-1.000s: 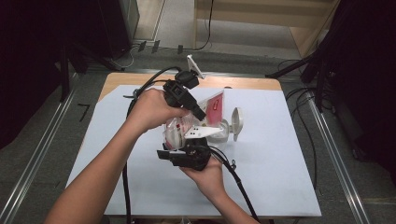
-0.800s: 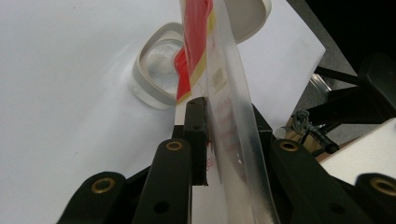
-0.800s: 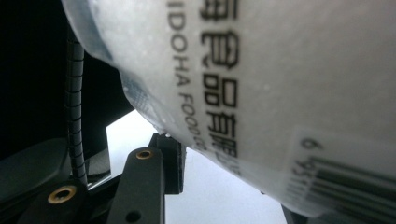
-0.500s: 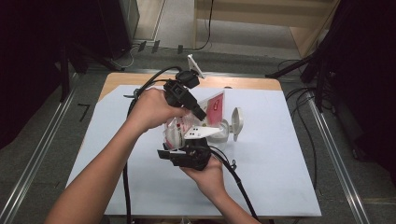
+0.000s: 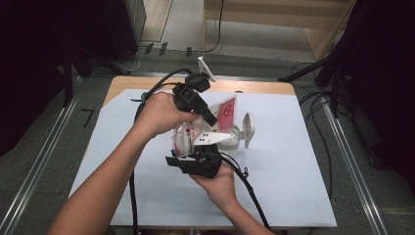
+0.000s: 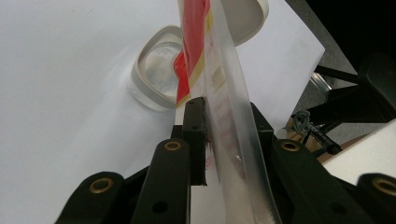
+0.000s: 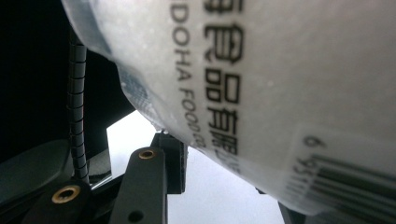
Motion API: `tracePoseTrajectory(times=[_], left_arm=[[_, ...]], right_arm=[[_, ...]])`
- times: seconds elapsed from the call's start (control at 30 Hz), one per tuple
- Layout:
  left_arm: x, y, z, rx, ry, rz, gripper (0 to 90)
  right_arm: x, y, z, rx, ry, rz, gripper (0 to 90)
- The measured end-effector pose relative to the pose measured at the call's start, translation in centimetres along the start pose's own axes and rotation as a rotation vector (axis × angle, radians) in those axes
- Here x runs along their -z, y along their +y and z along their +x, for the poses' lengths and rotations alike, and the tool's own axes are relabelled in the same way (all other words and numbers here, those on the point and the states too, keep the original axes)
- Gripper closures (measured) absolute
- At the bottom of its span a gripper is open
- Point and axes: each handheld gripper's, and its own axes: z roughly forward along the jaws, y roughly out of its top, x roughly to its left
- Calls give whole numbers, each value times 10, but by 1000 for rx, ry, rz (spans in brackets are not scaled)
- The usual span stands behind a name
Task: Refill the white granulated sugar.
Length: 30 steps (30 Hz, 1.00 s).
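A white sheet [image 5: 293, 186] covers the wooden desk [image 5: 254, 86], which stands on grey floor between dark equipment, with black cables [image 5: 318, 122] trailing along its right side. Near the desk's middle lies a white container [image 5: 234, 139] with its round lid [image 5: 248, 128] swung open beside it. Above it, both hands hold a clear plastic pouch [image 5: 188, 134] with red print: the left hand-held gripper [image 5: 208, 117] is clamped on its sealed top edge, the right hand-held gripper [image 5: 193, 154] grips its lower, barcoded end
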Motion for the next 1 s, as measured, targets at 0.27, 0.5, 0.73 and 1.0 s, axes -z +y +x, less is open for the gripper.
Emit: tracePoseTrajectory(times=[0.27, 0.5, 0.73, 1.0], left_arm=[[0, 0, 0, -5, 0, 3, 765], [0, -1, -1, -11, -2, -1, 764], [1, -1, -2, -12, -3, 2, 763], [2, -1, -2, -9, -5, 3, 759]], right_arm=[[0, 0, 0, -1, -3, -3, 640], [-1, -1, 1, -2, -11, -8, 641], [-2, -1, 3, -2, -11, -16, 640], [-3, -1, 4, 6, -15, -25, 641]])
